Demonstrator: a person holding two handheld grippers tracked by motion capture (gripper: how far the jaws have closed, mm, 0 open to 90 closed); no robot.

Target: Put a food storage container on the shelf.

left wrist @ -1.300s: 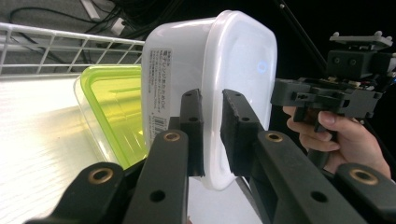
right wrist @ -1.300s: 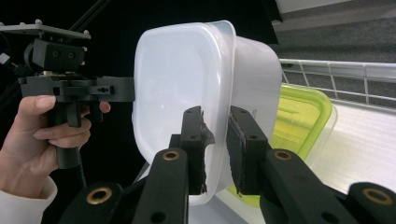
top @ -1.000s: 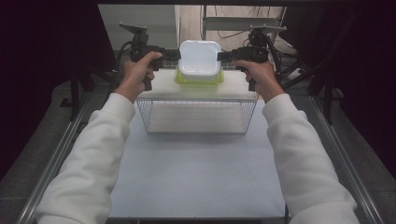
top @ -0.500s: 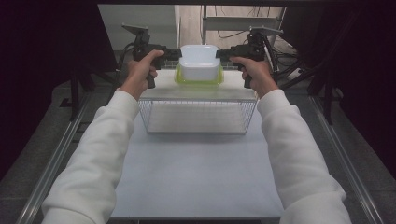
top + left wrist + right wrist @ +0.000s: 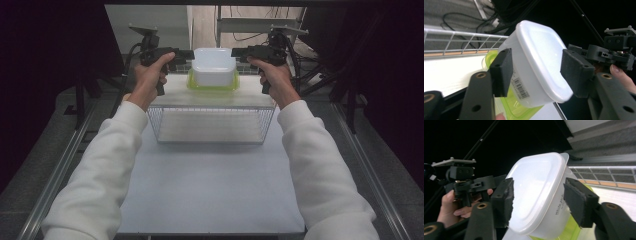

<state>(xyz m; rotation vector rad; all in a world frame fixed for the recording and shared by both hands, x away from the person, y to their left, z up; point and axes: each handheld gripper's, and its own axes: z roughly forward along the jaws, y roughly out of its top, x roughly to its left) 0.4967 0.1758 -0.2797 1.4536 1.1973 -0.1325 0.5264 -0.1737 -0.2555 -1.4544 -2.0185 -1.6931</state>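
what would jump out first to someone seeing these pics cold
The white container on a lime-green one, set at the back of the white shelf top over a wire basket. The left gripper and right gripper flank it from either side; their jaws have just been opening, and in both gripper views the pads stand clear of its walls.

White tub (image 5: 536,62) hides green container (image 5: 516,107) — label print too small.

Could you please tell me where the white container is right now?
In the high view the white container sits upside down on a green-rimmed container atop the wire basket, between the opened left gripper and right gripper.
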